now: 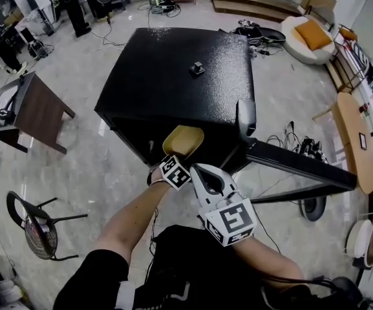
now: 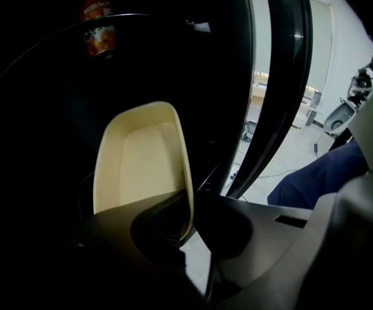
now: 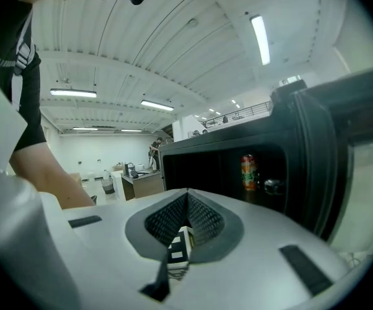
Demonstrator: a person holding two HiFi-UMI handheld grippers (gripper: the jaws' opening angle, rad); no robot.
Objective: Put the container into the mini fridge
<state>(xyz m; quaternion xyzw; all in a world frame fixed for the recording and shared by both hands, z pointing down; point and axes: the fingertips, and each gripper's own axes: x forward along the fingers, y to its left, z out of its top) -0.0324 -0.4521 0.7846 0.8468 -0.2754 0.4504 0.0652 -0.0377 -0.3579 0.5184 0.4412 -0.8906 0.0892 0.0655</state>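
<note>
Cream container in downward-tilted left tool

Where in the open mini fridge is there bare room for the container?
In the right gripper view the shelf looks bare left of the can; right of it, a small round thing crowds it. Below, ahead of the container, it is too dark to tell.

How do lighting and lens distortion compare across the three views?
Head view: even light, fisheye curving the room, speckled sheen on the mini fridge. Left gripper view: mostly black, cream container lit, room beyond bright. Right gripper view: bright, ceiling light glaring, corners vignetted.
</note>
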